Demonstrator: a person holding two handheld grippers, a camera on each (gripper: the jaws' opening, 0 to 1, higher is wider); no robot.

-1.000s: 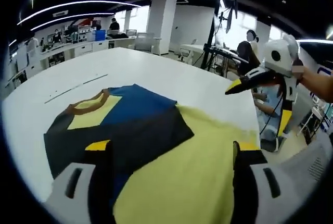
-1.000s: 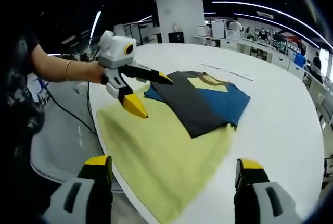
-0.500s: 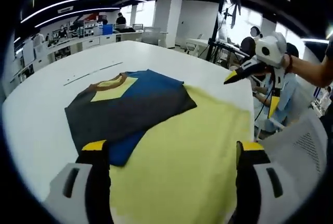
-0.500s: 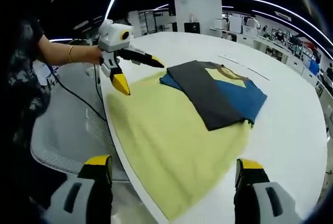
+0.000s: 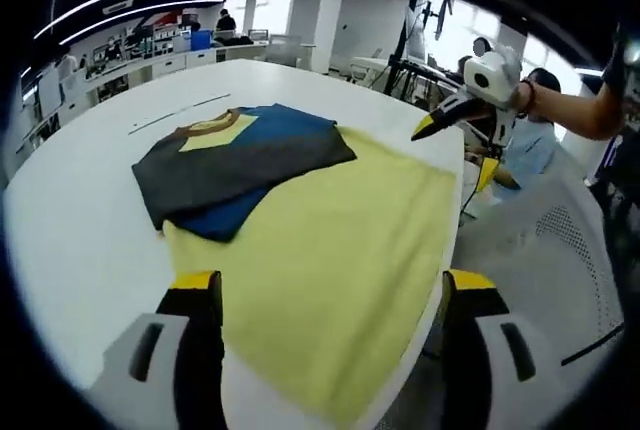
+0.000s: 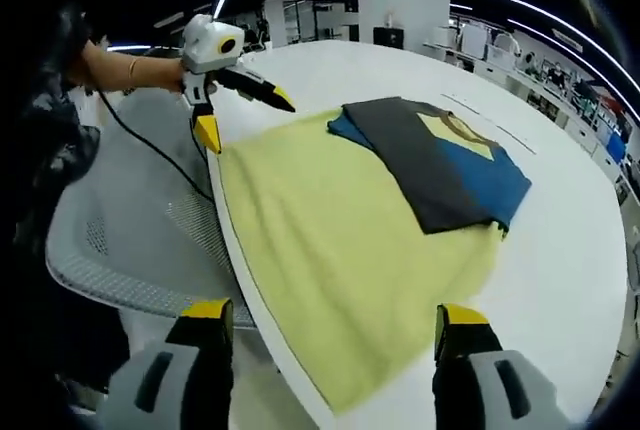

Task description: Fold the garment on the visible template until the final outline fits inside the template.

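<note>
The folded garment (image 5: 240, 155) (image 6: 440, 165), dark grey and blue with a yellow patch and a brown collar, lies flat at the far end of the yellow template cloth (image 5: 340, 250) (image 6: 330, 240). Part of it reaches past the cloth onto the white table. My left gripper (image 5: 330, 285) stands open over the cloth's near edge, holding nothing; it also hangs open over the table's rim in the right gripper view (image 6: 247, 122). My right gripper (image 6: 335, 312) is open and empty as well, and floats open beyond the cloth's corner in the left gripper view (image 5: 452, 154).
The white table (image 5: 80, 220) (image 6: 580, 250) carries a thin dark line (image 5: 180, 113) behind the garment. A grey mesh chair (image 6: 130, 240) (image 5: 560, 250) stands against the table's edge. Desks, pillars and people fill the room behind.
Both cameras have pulled back and up, so more of the yellow cloth shows. Each gripper has drawn away from the garment toward the table's edge. The garment lies as before.
</note>
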